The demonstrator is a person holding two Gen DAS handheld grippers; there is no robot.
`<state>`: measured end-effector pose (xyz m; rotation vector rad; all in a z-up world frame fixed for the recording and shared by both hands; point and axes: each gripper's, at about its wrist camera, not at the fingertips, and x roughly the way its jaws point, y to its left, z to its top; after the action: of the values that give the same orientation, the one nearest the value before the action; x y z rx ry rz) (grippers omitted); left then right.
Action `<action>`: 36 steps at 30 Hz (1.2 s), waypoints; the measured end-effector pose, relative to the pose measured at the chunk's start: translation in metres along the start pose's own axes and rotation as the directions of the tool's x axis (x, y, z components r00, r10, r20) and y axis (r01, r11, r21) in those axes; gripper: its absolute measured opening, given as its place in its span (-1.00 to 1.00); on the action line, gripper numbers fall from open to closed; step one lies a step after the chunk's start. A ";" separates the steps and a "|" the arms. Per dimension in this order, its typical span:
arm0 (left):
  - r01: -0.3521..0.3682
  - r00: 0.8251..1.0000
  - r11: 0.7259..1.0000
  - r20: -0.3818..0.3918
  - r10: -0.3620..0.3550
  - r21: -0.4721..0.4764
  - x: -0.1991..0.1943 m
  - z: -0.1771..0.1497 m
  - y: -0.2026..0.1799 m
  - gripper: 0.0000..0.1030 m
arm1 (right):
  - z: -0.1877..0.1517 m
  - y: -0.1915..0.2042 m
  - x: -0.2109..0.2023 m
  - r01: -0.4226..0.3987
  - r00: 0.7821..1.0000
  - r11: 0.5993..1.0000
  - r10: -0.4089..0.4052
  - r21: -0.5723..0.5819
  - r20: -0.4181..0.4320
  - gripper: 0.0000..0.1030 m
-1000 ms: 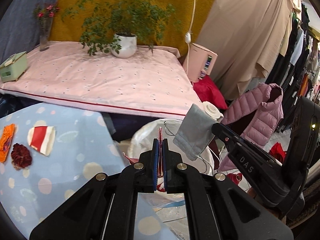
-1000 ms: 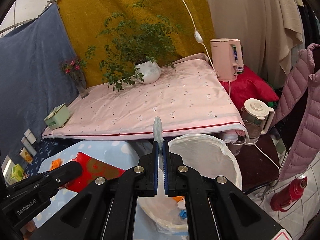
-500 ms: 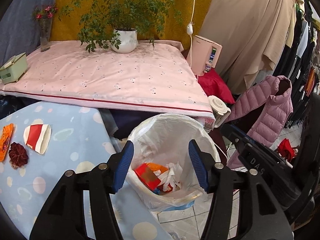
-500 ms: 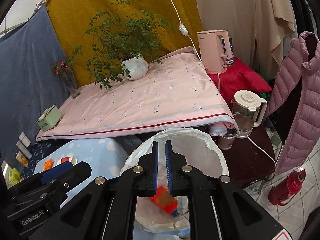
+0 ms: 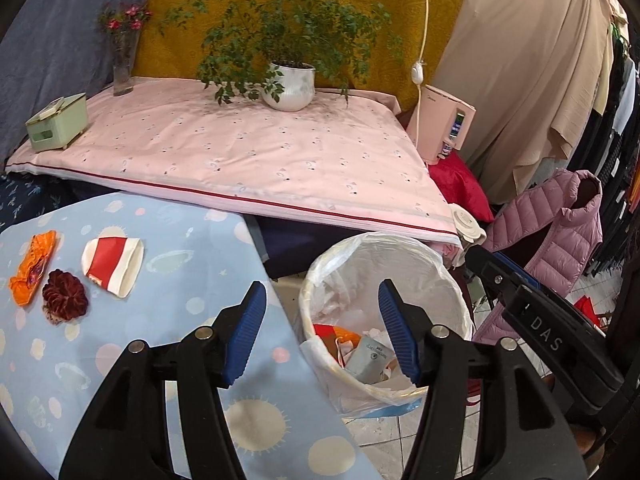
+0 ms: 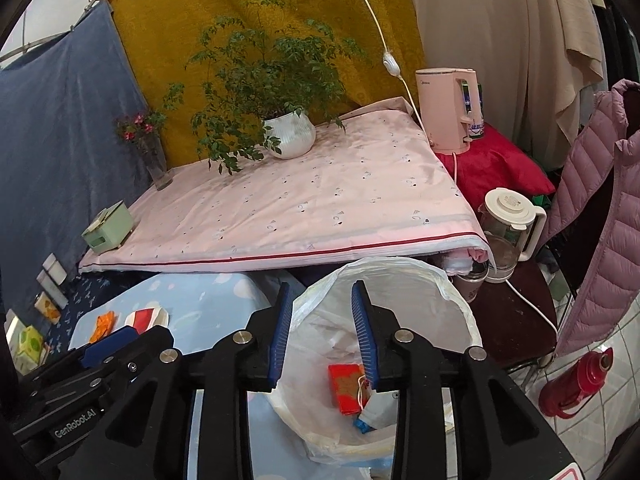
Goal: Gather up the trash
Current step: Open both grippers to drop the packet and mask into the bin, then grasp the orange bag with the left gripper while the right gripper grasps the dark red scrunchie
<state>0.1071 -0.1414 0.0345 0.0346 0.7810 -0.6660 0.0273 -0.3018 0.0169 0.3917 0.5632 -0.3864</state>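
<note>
— So, from the left: what edges do we have around us?

— We see the blue dotted tablecloth [image 5: 168,280] ending in a slanted edge just beside the bin [image 5: 452,280]. On the cloth, well apart from that edge, lie an orange wrapper [image 5: 34,266], a dark red crinkled piece [image 5: 65,297] and a flattened red-and-white paper cup [image 5: 114,264]; bare cloth lies between them and our left gripper [image 5: 320,308].

— And its jaws?

— Spread wide with nothing between them. Our right gripper [image 6: 323,320] has just been opening; its blue pads stand apart over the bin's mouth, nothing pressed between them.

— Where is the trash we dropped?

— Inside the white liner [image 6: 400,280]: a red packet [image 6: 346,388] and a grey pouch [image 5: 370,358] among crumpled wrappers. Behind the bin, the pink cloth's [image 5: 260,152] red-striped edge overhangs its far rim.

— Any writing we can read?

— "GenRobot.AI" on the left tool in the right view, "DAS" on the right tool in the left view. The pink kettle's [image 6: 448,108] mark is too small to read.
</note>
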 end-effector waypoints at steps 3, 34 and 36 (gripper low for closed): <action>-0.015 1.000 1.000 0.005 0.015 -0.017 -0.005 -0.003 0.012 0.08 | -0.001 0.012 -0.001 -0.008 1.000 1.000 0.008 -0.015 -0.003 -0.37; -0.225 0.971 0.961 0.041 0.234 -0.157 -0.100 -0.047 0.155 0.12 | -0.048 0.162 -0.028 -0.154 0.988 0.976 0.147 -0.156 -0.052 -0.08; -0.235 0.969 0.959 0.039 0.244 -0.161 -0.104 -0.051 0.161 0.12 | -0.052 0.171 -0.030 -0.166 0.986 0.973 0.158 -0.162 -0.057 -0.07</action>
<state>0.1121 0.0573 0.0325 -0.0315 0.7561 -0.3728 0.0591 -0.1245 0.0367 0.2836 0.5973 -0.1722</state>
